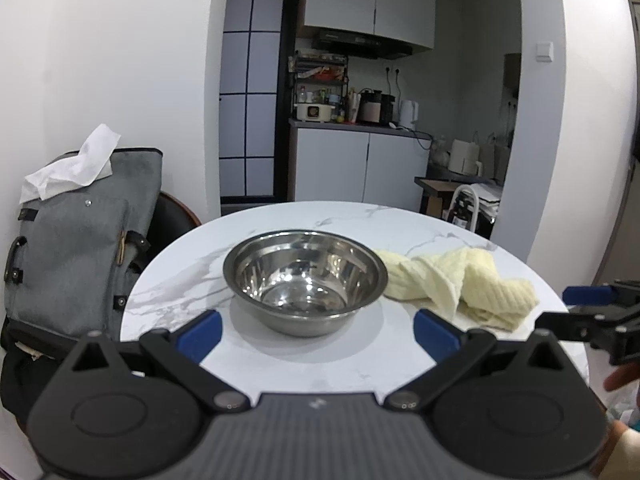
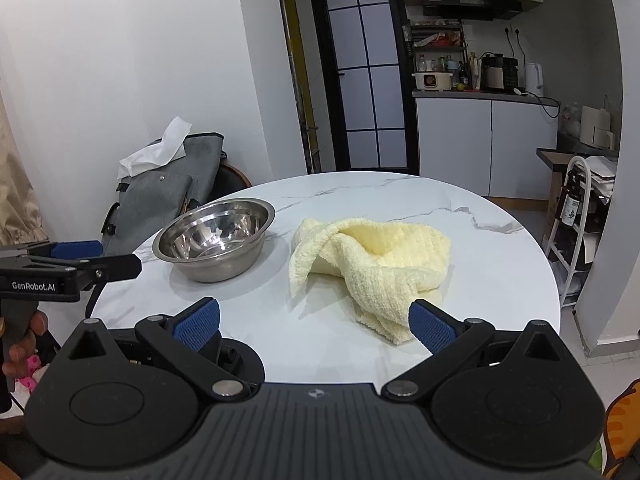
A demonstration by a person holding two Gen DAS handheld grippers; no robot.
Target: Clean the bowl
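Note:
A steel bowl (image 1: 305, 280) (image 2: 215, 238) stands upright and empty on the round white marble table (image 1: 208, 268) (image 2: 500, 264). A crumpled pale yellow towel (image 1: 464, 284) (image 2: 372, 264) lies just to its right, apart from it. My left gripper (image 1: 316, 330) is open, hovering at the table's near edge directly in front of the bowl. My right gripper (image 2: 314, 322) is open too, near the towel's front edge, with its right fingertip (image 2: 430, 326) overlapping the cloth. Each gripper shows at the edge of the other's view: the right gripper (image 1: 600, 312), the left gripper (image 2: 76, 264).
A grey backpack (image 1: 76, 248) (image 2: 168, 196) with a white tissue (image 1: 72, 168) on top sits on a chair left of the table. A white rack with bottles (image 2: 576, 216) stands at the right. Kitchen counter and cabinets lie beyond the table.

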